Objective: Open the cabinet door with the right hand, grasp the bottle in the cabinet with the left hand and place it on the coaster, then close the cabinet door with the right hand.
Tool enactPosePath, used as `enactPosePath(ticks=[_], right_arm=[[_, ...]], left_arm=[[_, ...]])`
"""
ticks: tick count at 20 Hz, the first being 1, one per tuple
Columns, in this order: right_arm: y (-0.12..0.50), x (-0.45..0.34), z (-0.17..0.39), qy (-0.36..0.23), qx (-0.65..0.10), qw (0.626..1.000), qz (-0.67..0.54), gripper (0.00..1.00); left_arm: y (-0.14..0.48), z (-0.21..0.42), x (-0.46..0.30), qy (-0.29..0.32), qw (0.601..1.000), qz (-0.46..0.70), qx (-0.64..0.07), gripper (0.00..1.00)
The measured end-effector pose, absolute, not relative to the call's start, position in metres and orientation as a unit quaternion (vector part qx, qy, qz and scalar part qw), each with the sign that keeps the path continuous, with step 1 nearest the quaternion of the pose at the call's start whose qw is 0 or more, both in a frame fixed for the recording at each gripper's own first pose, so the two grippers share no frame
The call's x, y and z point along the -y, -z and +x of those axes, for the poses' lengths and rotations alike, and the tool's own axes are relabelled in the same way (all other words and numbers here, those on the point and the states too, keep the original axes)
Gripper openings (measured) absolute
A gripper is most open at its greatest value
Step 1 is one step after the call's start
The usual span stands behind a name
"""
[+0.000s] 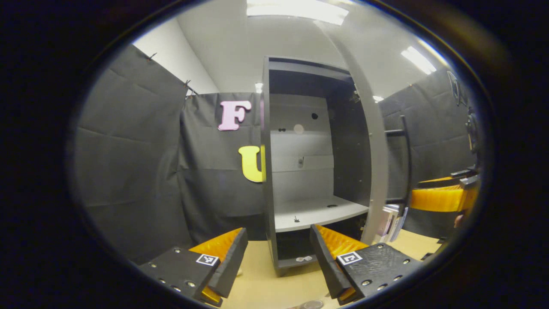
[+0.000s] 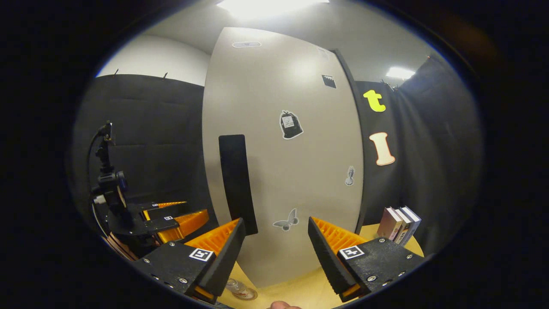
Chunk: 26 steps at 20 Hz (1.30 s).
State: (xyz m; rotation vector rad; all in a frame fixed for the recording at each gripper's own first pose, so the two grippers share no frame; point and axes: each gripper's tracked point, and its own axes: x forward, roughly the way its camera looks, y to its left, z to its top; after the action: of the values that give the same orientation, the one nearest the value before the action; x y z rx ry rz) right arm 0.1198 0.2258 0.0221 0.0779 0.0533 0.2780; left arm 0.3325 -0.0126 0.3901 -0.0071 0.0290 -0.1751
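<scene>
Two sets of jaws, both spread wide, both gripping nothing. From the left gripper view, looking past the left gripper (image 1: 279,231) straight into the cabinet (image 1: 266,171), standing open on the table (image 1: 257,283). Bare pale shelf (image 1: 319,211) inside, dark walls around it. Swung out to the right of the opening, seen nearly edge-on, the door (image 1: 377,171), with its dark handle (image 1: 404,163) on the far face. Just beyond that handle, at the right rim, the right gripper (image 1: 446,198), apart from the handle. Tucked low by the door's foot, a few books (image 1: 392,223) standing upright.

Over in the right gripper view, facing the door's pale front head-on, dotted with stickers (image 2: 291,125). Handle hanging upright, its lower end just above and beside one finger of the right gripper (image 2: 276,222), not between the jaws, not touched. Down at the bottom, on the table just beside that same finger, the bottle (image 2: 241,291), out of the cabinet. Cannot tell whether a coaster lies under it. Off to the left, lower and well apart from the door, the left gripper. Books again at the right, by the door's far edge.
</scene>
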Motion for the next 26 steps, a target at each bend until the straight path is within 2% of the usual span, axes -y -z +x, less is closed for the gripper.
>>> enactPosePath(ticks=[1, 2, 10, 16, 17, 18, 19, 21, 26], right_arm=[[-0.023, -0.228, 0.123, -0.140, -0.024, 0.989, 0.036, 0.88], [-0.025, -0.227, 0.124, -0.141, -0.020, 0.989, 0.034, 0.91], [-0.032, -0.199, 0.152, -0.087, 0.005, 0.996, -0.010, 0.93], [-0.036, -0.195, 0.168, -0.074, 0.016, 0.997, 0.006, 0.93], [-0.037, -0.192, 0.169, -0.070, 0.020, 0.997, 0.001, 0.93], [-0.038, -0.190, 0.170, -0.067, 0.025, 0.997, 0.001, 0.93], [-0.038, -0.188, 0.173, -0.061, 0.027, 0.998, 0.003, 0.93], [-0.039, -0.183, 0.176, -0.049, 0.028, 0.998, 0.009, 0.93], [-0.033, -0.173, 0.180, -0.041, 0.025, 0.999, 0.002, 0.93]], left_arm=[[-0.390, 0.331, 0.013, 0.087, 0.996, -0.004, -0.017, 0.84], [-0.389, 0.332, 0.013, 0.087, 0.996, -0.007, -0.019, 0.84], [-0.411, 0.334, 0.034, 0.066, 0.998, -0.019, -0.011, 0.84], [-0.445, 0.345, 0.072, 0.058, 0.998, 0.002, 0.029, 0.84], [-0.444, 0.347, 0.080, 0.058, 0.998, 0.005, 0.028, 0.89], [-0.441, 0.348, 0.086, 0.062, 0.998, 0.004, 0.023, 0.85], [-0.437, 0.351, 0.091, 0.067, 0.998, -0.001, 0.015, 0.89], [-0.432, 0.354, 0.093, 0.061, 0.998, -0.021, 0.008, 0.86], [-0.429, 0.357, 0.094, 0.038, 0.999, -0.028, 0.013, 0.86]])
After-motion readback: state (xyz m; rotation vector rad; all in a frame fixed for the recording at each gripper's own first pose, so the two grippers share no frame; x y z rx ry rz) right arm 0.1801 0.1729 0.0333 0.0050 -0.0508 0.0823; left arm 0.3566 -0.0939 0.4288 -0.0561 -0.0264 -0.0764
